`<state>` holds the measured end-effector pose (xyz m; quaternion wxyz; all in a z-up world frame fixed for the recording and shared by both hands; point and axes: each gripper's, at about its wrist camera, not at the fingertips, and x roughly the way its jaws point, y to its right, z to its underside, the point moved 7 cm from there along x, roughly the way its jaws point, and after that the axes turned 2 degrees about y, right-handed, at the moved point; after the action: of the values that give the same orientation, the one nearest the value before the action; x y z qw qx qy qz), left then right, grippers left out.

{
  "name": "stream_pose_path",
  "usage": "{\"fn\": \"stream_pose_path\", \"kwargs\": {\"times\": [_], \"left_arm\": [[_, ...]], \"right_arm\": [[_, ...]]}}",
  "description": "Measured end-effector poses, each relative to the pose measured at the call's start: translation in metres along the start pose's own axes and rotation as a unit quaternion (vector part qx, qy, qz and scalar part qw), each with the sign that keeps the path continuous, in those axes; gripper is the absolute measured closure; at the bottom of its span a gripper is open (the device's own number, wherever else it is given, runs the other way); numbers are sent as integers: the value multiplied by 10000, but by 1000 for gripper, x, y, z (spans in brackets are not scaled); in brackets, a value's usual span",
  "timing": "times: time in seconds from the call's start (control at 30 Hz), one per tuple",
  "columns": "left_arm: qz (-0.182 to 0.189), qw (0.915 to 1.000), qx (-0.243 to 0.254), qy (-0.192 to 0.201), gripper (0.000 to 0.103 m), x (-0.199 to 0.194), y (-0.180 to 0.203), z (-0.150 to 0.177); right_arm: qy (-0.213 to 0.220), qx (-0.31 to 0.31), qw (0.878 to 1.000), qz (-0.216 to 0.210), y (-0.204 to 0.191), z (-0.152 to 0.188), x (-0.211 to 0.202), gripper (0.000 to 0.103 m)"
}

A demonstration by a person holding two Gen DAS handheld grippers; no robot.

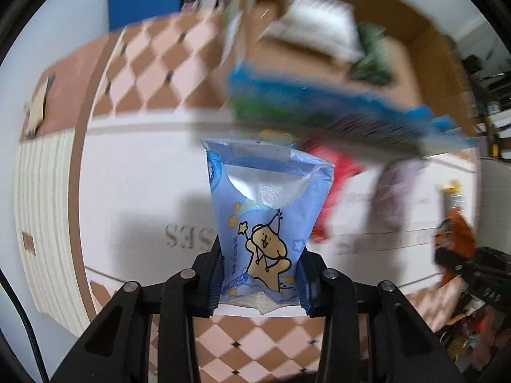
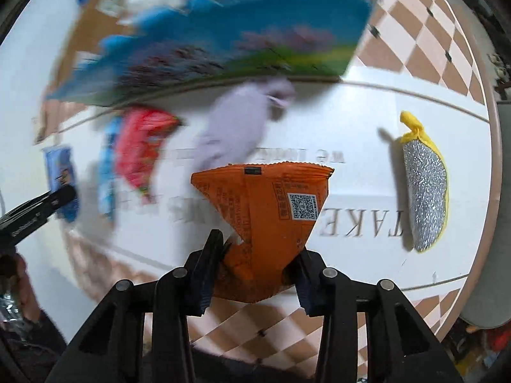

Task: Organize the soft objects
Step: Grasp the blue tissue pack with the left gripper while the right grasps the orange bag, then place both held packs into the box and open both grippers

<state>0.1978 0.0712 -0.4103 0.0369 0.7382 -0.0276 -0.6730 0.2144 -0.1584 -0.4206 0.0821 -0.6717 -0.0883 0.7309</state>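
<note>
My left gripper is shut on a light blue tissue pack with a cartoon bear, held above the white mat. My right gripper is shut on an orange snack packet with a QR code. The left gripper and its blue pack also show at the left edge of the right wrist view. A blurred blue and green packet is in the air in front of the cardboard box. A red packet, a lilac soft item and a yellow and silver scrubber lie on the mat.
The cardboard box holds a white soft item and a green one. The mat lies on a round table with a pink checked cloth. Clutter stands beyond the table's right edge.
</note>
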Motion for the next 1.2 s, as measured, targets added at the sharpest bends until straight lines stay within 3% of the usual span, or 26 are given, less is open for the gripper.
{"fn": "stream_pose_path", "kwargs": {"times": [0.13, 0.27, 0.37, 0.5, 0.67, 0.93, 1.2], "left_arm": [[364, 9981, 263, 409, 68, -63, 35, -70], [382, 9976, 345, 455, 68, -75, 44, -145], [482, 9986, 212, 71, 68, -63, 44, -186], [572, 9958, -121, -703, 68, -23, 39, -226], [233, 9933, -97, -1125, 68, 15, 34, -235], [235, 9854, -238, -1671, 66, 52, 27, -217], [397, 9840, -305, -1711, 61, 57, 26, -210]], "right_arm": [[410, -209, 9979, -466, -33, -19, -62, 59], [799, -297, 9925, -882, -62, -61, -108, 59], [983, -284, 9907, -898, -78, -100, -116, 59], [866, -154, 9920, -904, -96, -155, -94, 59], [400, -17, 9963, -760, -106, -190, -41, 59], [-9, 9, 9983, -585, -109, -199, 8, 59], [-150, -84, 9985, -527, -109, -203, 27, 58]]}}
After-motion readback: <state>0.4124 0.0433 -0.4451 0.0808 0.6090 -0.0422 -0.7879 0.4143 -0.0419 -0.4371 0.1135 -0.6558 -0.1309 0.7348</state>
